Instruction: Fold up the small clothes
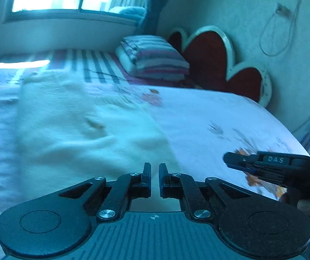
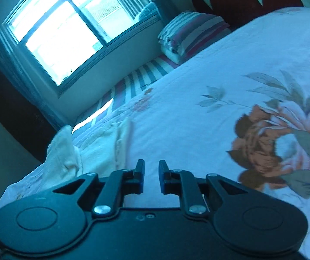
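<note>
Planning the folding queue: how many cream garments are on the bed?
1. The cream garment lies spread on the floral sheet, left of the bed's middle, on the window side. More may lie outside both views.

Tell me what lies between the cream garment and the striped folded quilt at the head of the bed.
Only bedding: the striped sheet and a strip of floral cover separate the cream garment from the striped folded quilt. The left wrist view shows it best.
</note>
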{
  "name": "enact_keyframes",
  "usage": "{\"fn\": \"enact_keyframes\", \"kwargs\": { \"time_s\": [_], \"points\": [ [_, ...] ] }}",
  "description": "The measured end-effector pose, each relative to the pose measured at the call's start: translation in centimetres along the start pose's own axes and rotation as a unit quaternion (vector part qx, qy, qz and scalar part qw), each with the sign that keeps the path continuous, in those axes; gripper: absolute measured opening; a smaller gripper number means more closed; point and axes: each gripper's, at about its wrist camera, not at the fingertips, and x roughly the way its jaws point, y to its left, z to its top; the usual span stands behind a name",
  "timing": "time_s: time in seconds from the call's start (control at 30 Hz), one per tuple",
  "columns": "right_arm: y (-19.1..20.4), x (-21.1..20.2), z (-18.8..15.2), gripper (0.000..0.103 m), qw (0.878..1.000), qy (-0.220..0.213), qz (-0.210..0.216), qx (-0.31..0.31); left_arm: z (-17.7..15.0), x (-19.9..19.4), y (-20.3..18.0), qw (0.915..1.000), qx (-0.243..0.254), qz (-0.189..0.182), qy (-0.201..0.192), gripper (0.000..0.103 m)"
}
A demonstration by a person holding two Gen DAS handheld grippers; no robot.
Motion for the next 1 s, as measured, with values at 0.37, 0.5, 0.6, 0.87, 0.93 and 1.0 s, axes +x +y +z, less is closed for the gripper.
{"fn": "enact_keyframes", "kwargs": {
  "time_s": [0.37,0.5,0.6,0.87,0.93,1.0],
  "points": [
    [2.5,1.5,-0.1,0.038,0.994,0.039,0.098,-0.014,-5.1,-7.1,-1.0,0.99,0.042,0.128,-0.043,0.007],
    [4.7,4.1,-0.9,0.038,0.988,0.087,0.125,-0.014,-6.5,-9.0,3.5,0.9829,-0.036,0.176,-0.041,0.007],
    [7.1,6.1,-1.2,0.039,0.985,0.103,0.133,-0.049,-7.2,-9.8,4.8,0.9795,-0.063,0.185,-0.05,0.007],
    [11.0,11.1,-0.2,0.049,0.972,0.134,0.161,-0.103,-7.5,-10.7,9.2,0.9607,-0.162,0.202,-0.101,0.007],
    [11.6,12.3,0.1,0.049,0.969,0.14,0.17,-0.108,-6.5,-10.2,11.9,0.9573,-0.192,0.194,-0.095,0.007],
    [12.0,13.5,0.2,0.049,0.968,0.147,0.171,-0.111,-5.6,-9.3,14.4,0.9525,-0.211,0.2,-0.092,0.007]
  ]
}}
